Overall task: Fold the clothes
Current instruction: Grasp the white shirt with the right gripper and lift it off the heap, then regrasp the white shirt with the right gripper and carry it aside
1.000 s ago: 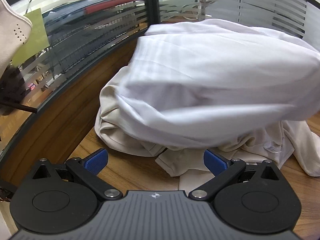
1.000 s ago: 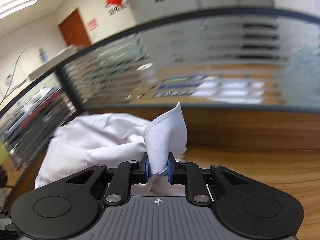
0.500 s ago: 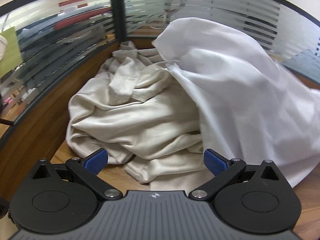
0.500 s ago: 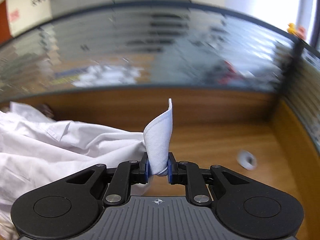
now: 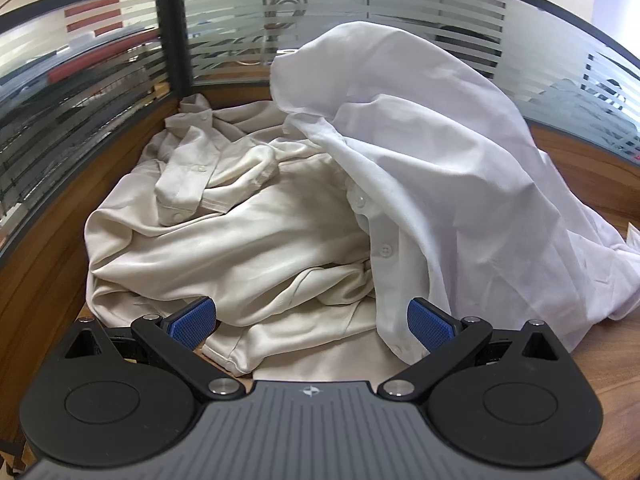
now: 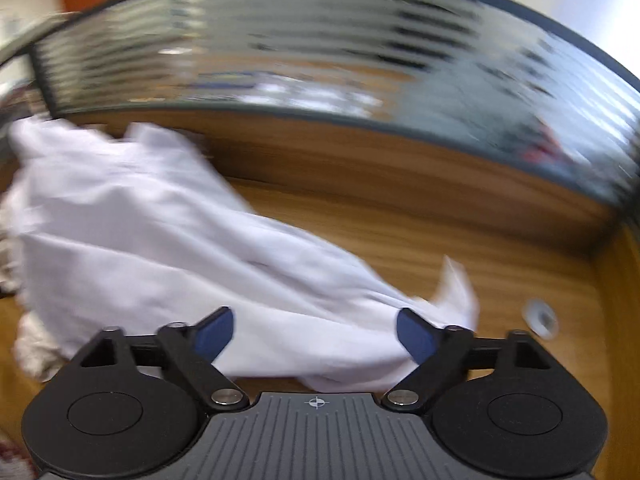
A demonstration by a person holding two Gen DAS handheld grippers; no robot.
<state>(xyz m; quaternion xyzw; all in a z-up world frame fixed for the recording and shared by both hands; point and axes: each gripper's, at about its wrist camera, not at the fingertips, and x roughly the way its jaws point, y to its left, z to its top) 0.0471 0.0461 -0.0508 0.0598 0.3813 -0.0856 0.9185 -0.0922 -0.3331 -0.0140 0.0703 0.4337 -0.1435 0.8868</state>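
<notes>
Surface: wooden desk (image 6: 460,240) enclosed by a frosted striped glass partition (image 5: 400,12).
White shirt (image 5: 440,160): draped high at far right, its near edge reaching the desk; partly covers the cream garment.
Cream garment (image 5: 240,248): crumpled in the far left corner against the partition.
Left gripper (image 5: 311,322): jaws wide apart, nothing gripped; blue pads (image 5: 192,320) just above the cream garment's near edge.
Right gripper (image 6: 316,330): jaws have just been opening, now wide; shirt cloth lies between them, unpressed. View blurred.
</notes>
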